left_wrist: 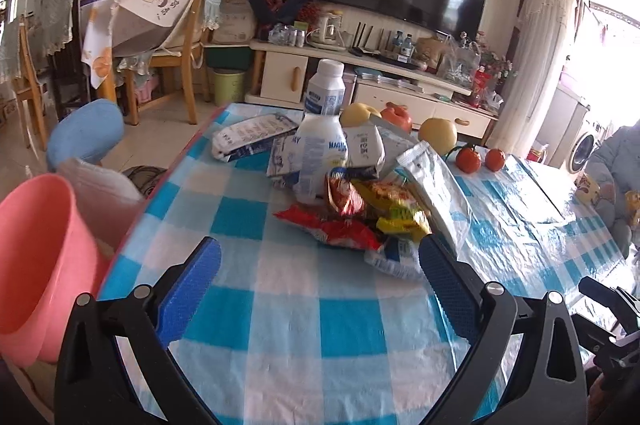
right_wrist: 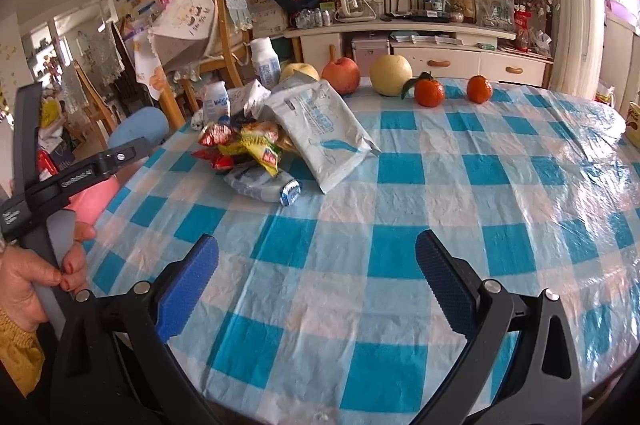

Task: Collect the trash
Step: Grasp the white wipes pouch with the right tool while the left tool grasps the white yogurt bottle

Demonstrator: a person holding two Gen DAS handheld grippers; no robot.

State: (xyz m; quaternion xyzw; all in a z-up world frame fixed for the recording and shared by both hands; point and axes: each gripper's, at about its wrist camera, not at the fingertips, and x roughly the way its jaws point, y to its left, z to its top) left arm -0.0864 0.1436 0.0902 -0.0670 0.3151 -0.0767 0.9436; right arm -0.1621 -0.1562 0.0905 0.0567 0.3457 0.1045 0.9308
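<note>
A heap of trash lies on the blue-and-white checked tablecloth [left_wrist: 304, 305]: red and yellow snack wrappers [left_wrist: 352, 217] [right_wrist: 244, 145], a grey mailer bag [left_wrist: 436, 193] [right_wrist: 324, 129], a crumpled white-blue packet [right_wrist: 262, 185], white cartons, and a white plastic bottle [left_wrist: 324, 129] [right_wrist: 264, 61]. My left gripper [left_wrist: 320, 265] is open just short of the heap, nothing between its blue pads. My right gripper [right_wrist: 316, 265] is open over bare cloth, well short of the heap. A pink bin [left_wrist: 40, 257] with a white liner stands at the table's left edge.
An apple [right_wrist: 341, 75], two pears [right_wrist: 390, 75] and two tangerines [right_wrist: 429, 92] sit along the table's far edge. A blue stool [left_wrist: 86, 133] and wooden chairs [left_wrist: 176, 37] stand to the left. A hand [right_wrist: 24, 285] holds the left gripper's handle. A TV cabinet [left_wrist: 360, 73] lies beyond.
</note>
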